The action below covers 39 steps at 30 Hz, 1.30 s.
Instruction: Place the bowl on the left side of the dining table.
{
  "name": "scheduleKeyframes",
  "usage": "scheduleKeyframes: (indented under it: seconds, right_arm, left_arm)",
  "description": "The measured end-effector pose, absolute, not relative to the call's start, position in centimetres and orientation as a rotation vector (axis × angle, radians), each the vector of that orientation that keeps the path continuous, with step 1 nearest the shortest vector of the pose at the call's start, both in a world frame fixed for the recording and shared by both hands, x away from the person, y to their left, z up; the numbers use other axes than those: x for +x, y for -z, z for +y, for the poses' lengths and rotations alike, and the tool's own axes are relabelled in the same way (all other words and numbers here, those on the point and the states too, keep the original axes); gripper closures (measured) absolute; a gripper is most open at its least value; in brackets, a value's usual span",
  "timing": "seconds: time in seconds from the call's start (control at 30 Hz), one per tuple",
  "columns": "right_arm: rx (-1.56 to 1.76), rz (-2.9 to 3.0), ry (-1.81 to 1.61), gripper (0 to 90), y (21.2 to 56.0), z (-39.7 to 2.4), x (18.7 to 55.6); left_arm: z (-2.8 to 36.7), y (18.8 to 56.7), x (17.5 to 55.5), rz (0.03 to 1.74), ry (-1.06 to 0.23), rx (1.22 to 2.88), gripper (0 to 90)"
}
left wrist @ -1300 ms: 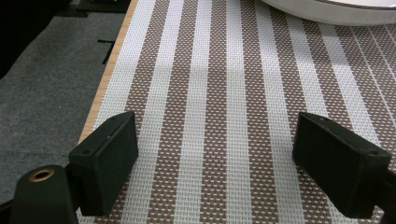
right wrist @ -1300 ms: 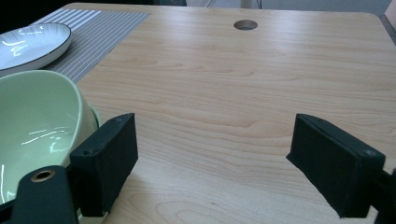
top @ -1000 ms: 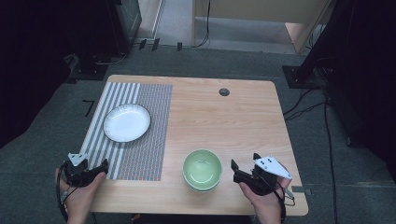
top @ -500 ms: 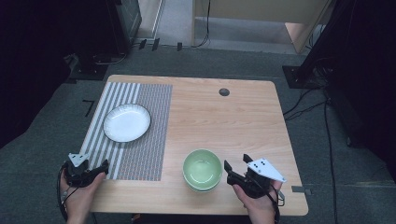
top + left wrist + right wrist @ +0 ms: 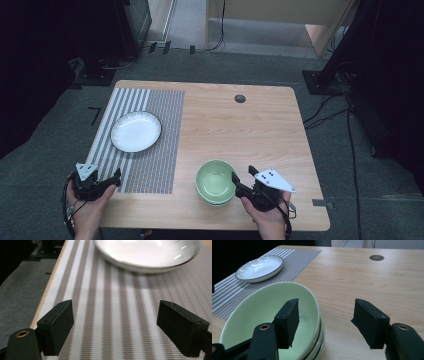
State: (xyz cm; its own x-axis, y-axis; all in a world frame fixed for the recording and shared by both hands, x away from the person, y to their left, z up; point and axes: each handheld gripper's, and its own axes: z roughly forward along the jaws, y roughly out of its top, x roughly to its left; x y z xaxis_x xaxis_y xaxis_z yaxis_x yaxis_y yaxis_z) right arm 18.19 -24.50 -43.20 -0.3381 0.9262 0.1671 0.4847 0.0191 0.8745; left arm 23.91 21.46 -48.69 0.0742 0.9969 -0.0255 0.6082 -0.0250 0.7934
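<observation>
Closing in on the stacked green bowls (image 5: pixel 216 182) with the right tool (image 5: pixel 241 181), jaws spread wide, nothing gripped. From the right gripper view: one jaw hangs over the inside of the top green bowl (image 5: pixel 270 322), the other outside past the rim, so rim sits between the jaws but not yet pinched. Looks like at least two bowls nested, maybe three; can't tell exact count. Stack sits near the front edge of the tabletop (image 5: pixel 250 130), just right of the striped placemat (image 5: pixel 150 145).

Left tool (image 5: pixel 102 181) parked low over the front left corner of the placemat, also gaping, empty. Points toward the white plate (image 5: pixel 136 131), which lies further back on the mat, well apart from the green stack.

Step in hand, as judged: approach for a rim grasp on the top bowl. Next move calls for dropping slightly so both pads bracket the rim wall, then squeezing on the top rim alone. Risk: catching two rims at once, or dragging the lower bowls on lift.
</observation>
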Motion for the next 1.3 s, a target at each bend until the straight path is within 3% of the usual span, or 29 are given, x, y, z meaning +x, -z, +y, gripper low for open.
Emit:
scheduleKeyframes:
  seconds: [0.2, 0.73, 1.3]
  right_arm:
    - [1.439, 1.868, -1.264, 41.6, 43.4, -23.3, 18.6]
    - [1.472, 1.889, -1.207, 58.6, 43.5, -21.1, 20.5]
    - [1.486, 1.917, -1.200, 64.8, 43.6, -21.9, 20.7]
  left_arm:
    - [19.4, 46.8, 23.3, 1.527, -0.803, 1.728, 13.5]
    - [14.6, 44.9, 23.0, 1.406, -0.730, 1.750, 13.5]
    - [8.9, 42.5, 23.4, 1.287, -0.623, 1.732, 13.6]
